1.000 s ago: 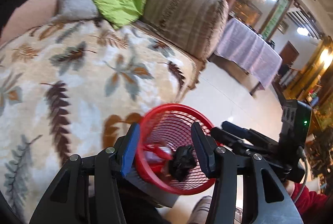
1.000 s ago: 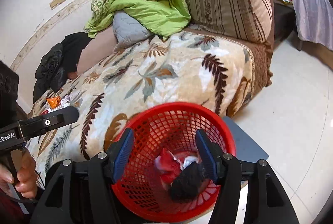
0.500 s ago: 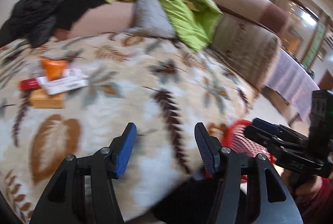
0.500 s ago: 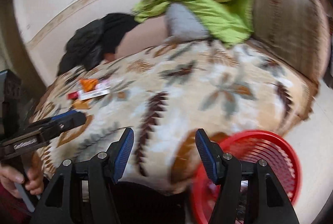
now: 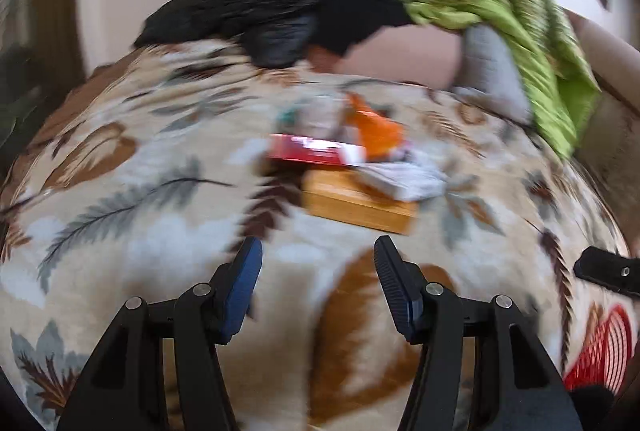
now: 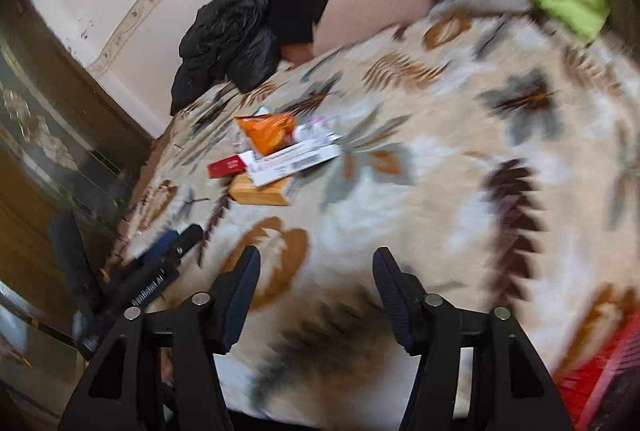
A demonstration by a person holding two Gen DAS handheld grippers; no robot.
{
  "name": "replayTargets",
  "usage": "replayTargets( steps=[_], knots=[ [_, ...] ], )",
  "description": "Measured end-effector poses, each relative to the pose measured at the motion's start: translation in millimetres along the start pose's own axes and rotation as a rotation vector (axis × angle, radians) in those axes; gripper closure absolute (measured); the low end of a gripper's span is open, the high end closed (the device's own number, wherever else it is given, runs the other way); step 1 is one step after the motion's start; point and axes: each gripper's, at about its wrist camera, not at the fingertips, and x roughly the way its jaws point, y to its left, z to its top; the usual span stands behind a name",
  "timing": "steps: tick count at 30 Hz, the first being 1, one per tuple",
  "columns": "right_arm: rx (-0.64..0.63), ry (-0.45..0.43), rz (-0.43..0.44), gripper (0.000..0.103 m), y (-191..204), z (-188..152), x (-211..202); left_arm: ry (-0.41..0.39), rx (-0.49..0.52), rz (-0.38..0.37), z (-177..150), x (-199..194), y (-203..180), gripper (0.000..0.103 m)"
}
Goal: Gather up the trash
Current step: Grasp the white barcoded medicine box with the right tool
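A small pile of trash lies on the leaf-patterned blanket point(image 5: 160, 231): an orange packet point(image 5: 374, 133), a red and white carton point(image 5: 316, 151), a brown box point(image 5: 356, 205) and crumpled white paper point(image 5: 404, 177). My left gripper point(image 5: 318, 251) hovers open just short of the brown box, nothing between its fingers. My right gripper point(image 6: 316, 259) stands further back from the same pile point(image 6: 276, 159); its jaws are closing, with nothing between them. The red mesh basket point(image 5: 604, 351) shows at the lower right edge of both views point(image 6: 600, 371). Both pictures are blurred by motion.
A black jacket point(image 5: 272, 11), a green quilt point(image 5: 500, 3) and a grey pillow point(image 5: 492, 71) lie along the sofa back. In the right wrist view a glass-fronted cabinet point(image 6: 40, 135) stands at the left, beside the sofa's end.
Both grippers have swung left, away from the red basket and over the blanket to the trash pile. The basket has slid to the lower right corner of both views.
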Motion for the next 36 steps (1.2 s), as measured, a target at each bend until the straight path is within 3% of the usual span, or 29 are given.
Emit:
replayTargets(
  steps=[6, 11, 13, 14, 15, 21, 29, 32, 36],
  knots=[
    [0.208, 0.060, 0.086, 0.046, -3, 39, 86, -0.022, -0.092, 0.033, 13, 5, 31, 0.046],
    [0.362, 0.055, 0.138, 0.046, -15, 58, 142, -0.049, -0.148, 0.005, 23, 10, 48, 0.046],
    [0.375, 0.065, 0.150, 0.054, -16, 62, 157, -0.059, -0.166, -0.007, 28, 15, 53, 0.046],
    [0.382, 0.069, 0.166, 0.066, -15, 63, 163, -0.062, -0.171, -0.010, 30, 17, 53, 0.046],
    [0.387, 0.068, 0.193, 0.071, -15, 64, 166, -0.063, -0.181, -0.024, 34, 21, 54, 0.046],
    [0.301, -0.041, 0.169, 0.086, -8, 70, 127, -0.023, -0.261, -0.118, 51, 51, 61, 0.046],
    [0.285, -0.081, 0.153, 0.089, -24, 65, 87, 0.022, -0.301, -0.181, 79, 108, 54, 0.046],
    [0.275, -0.097, 0.148, 0.089, -29, 69, 80, 0.054, -0.283, -0.213, 79, 125, 46, 0.047],
    [0.276, -0.116, 0.143, 0.089, -35, 70, 71, 0.102, -0.147, -0.271, 69, 118, 18, 0.063]
  ],
)
